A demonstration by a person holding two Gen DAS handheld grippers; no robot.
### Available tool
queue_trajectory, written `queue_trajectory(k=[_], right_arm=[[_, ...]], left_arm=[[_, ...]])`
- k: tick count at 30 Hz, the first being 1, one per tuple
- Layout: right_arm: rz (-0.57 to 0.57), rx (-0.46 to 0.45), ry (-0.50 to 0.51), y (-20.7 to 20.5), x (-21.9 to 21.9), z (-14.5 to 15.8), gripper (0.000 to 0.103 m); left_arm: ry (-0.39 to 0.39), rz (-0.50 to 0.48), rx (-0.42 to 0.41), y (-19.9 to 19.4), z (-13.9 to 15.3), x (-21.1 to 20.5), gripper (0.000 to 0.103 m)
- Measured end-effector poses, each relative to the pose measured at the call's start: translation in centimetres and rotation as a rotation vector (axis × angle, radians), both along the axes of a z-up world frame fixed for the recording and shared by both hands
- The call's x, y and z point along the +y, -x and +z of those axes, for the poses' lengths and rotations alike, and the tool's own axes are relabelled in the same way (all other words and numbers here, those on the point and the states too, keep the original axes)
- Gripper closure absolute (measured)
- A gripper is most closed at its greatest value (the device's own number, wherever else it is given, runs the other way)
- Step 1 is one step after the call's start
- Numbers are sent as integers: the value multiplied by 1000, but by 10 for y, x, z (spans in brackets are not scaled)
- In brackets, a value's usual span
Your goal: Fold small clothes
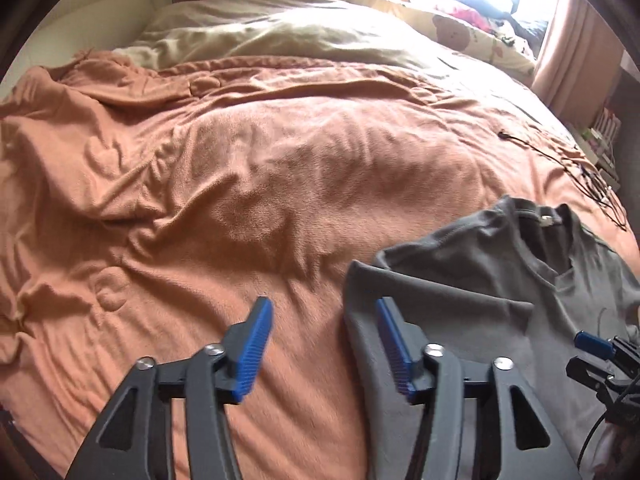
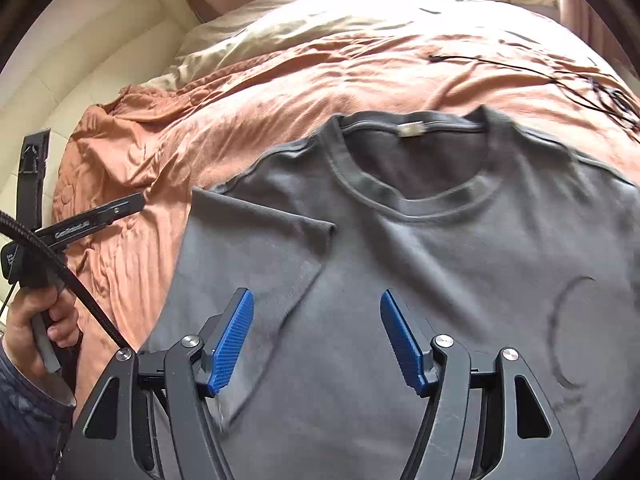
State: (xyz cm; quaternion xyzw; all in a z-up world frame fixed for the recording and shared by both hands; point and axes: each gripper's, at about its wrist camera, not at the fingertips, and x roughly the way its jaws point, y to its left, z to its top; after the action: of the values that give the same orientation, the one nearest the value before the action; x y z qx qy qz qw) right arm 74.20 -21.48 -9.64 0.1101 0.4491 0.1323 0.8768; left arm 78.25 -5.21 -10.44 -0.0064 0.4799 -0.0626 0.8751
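Observation:
A grey T-shirt [image 2: 440, 260] lies face up on the orange blanket [image 1: 200, 180], collar and label toward the far side. One sleeve [image 2: 256, 248] is folded inward over the chest. A faint circle print [image 2: 568, 332] marks the front. My left gripper [image 1: 323, 304] hovers open over the shirt's left edge [image 1: 352, 320], one finger above blanket and the other above grey cloth, with nothing between the pads. My right gripper [image 2: 315, 294] hovers open over the folded sleeve and the chest, holding nothing. A hand [image 2: 36, 320] grips the left gripper's handle at the left of the right wrist view.
Black cables [image 1: 592, 176] lie tangled on the blanket beyond the shirt's right shoulder. A beige duvet [image 1: 260, 32] and a bear-print pillow [image 1: 460, 32] fill the far end of the bed. A white wall [image 2: 60, 80] runs along the left; curtains [image 1: 572, 52] hang at the right.

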Motion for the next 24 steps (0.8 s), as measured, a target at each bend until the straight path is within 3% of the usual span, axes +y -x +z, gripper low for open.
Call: queue_trajectory(k=[2, 4, 6, 9, 13, 18, 24], right_arm=[[-37, -13, 2, 19, -19, 13, 25], [-52, -23, 6, 37, -31, 25, 24], [-63, -25, 6, 56, -41, 36, 24], [-89, -32, 14, 88, -60, 53, 17], [-124, -43, 32, 128, -77, 76, 16], [-169, -52, 38, 177, -99, 104, 1], [-215, -90, 13, 241, -124, 138, 1]], left_arm=[[-7, -7, -16, 10, 14, -5, 28], [-1, -8, -34, 24, 30, -11, 13], [5, -8, -45, 34, 42, -16, 10], [16, -10, -51, 52, 60, -27, 9], [29, -35, -55, 82, 80, -45, 8], [40, -62, -65, 121, 102, -70, 1], [48, -109, -83, 164, 128, -102, 0]])
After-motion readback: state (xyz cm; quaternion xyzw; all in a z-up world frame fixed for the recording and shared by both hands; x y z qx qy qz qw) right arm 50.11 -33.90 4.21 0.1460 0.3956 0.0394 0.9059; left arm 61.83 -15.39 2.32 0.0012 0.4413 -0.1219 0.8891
